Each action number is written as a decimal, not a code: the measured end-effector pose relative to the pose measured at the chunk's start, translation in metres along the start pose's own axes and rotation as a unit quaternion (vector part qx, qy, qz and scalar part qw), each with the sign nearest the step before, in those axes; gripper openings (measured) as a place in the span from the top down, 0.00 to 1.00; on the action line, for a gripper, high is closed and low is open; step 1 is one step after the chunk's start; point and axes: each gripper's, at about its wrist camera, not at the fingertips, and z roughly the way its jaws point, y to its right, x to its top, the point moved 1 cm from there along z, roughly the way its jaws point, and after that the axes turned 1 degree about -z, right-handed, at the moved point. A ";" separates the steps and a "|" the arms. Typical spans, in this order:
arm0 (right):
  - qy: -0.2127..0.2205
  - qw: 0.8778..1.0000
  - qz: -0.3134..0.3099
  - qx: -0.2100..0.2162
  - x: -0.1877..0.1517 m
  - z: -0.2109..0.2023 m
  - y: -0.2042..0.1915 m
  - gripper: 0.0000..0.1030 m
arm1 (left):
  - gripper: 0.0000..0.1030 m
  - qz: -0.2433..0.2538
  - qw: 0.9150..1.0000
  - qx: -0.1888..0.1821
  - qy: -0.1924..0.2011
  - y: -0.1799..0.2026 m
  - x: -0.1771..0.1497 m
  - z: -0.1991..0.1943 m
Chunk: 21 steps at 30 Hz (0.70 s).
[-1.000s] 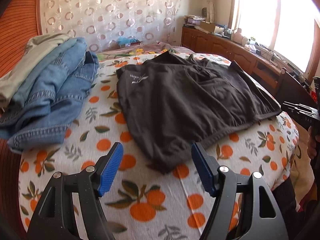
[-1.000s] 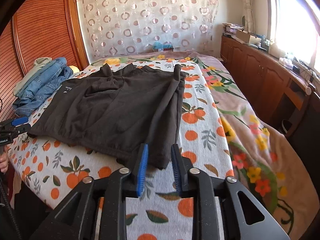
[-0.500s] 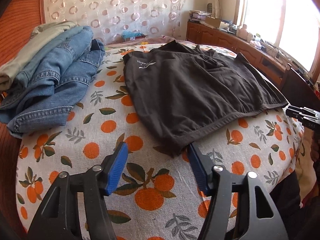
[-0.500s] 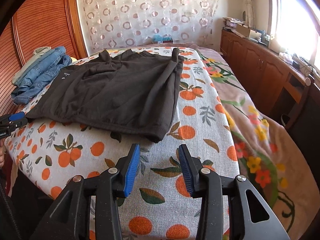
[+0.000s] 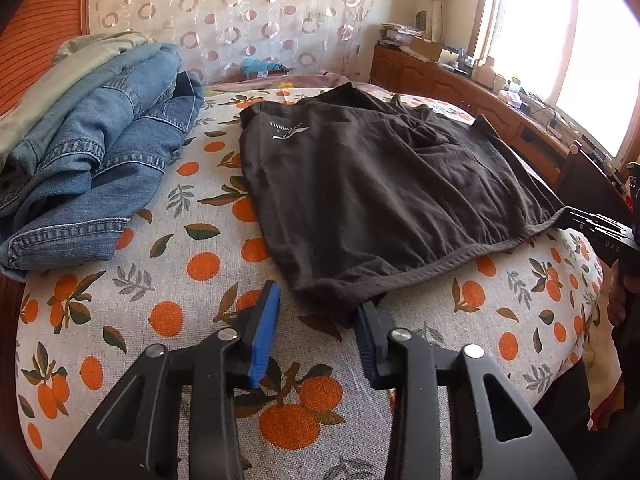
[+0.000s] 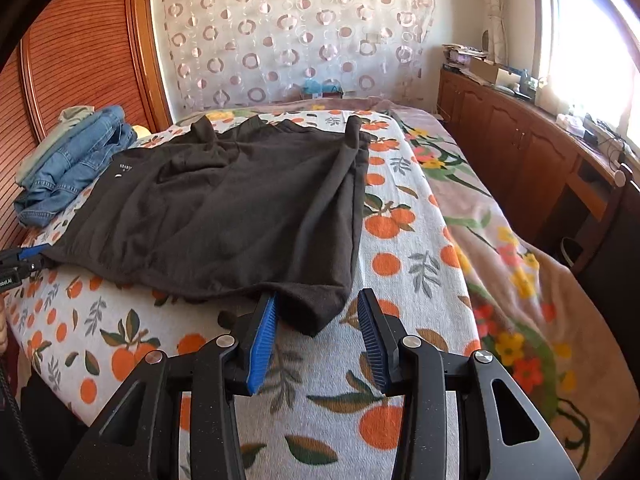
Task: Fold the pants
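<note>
Dark brown-black pants [image 5: 376,196] lie spread flat on the bed, with a small white logo at the far left; they also show in the right wrist view [image 6: 240,208]. My left gripper [image 5: 316,308] is open, its blue pads either side of the near left corner of the pants. My right gripper [image 6: 316,316] is open around the near right corner. The right gripper's tip shows at the right edge of the left wrist view [image 5: 592,226]. The left gripper's tip shows at the left edge of the right wrist view [image 6: 20,260].
A pile of blue jeans [image 5: 100,160] and a pale green garment lies at the left of the orange-print bedspread [image 5: 168,280]. A wooden headboard [image 6: 80,60] stands on the left. Wooden cabinets [image 6: 520,140] run under the window on the right.
Both grippers have moved forward and down to the near corners of the pants. The right gripper has opened wider; it was nearly shut a second ago.
</note>
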 end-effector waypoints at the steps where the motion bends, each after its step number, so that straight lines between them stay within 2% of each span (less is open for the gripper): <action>1: 0.000 1.000 0.000 0.000 0.000 0.000 0.000 0.81 | 0.76 0.001 1.000 -0.002 0.001 0.000 0.001 0.000; 3: 0.004 1.000 0.000 0.003 0.001 0.000 0.001 0.88 | 0.90 0.008 1.000 -0.001 0.005 0.002 0.002 -0.002; 5: 0.004 1.000 0.002 0.006 0.000 -0.002 0.002 0.89 | 0.91 0.022 1.000 0.002 0.010 0.007 0.003 -0.008; 14: 0.011 1.000 -0.005 0.012 0.008 -0.032 0.008 0.92 | 0.94 0.027 0.999 -0.014 0.042 0.007 0.016 -0.057; 21: -0.002 0.999 -0.022 0.033 -0.007 -0.064 0.005 0.93 | 0.94 0.030 0.998 -0.023 0.048 0.007 0.003 -0.093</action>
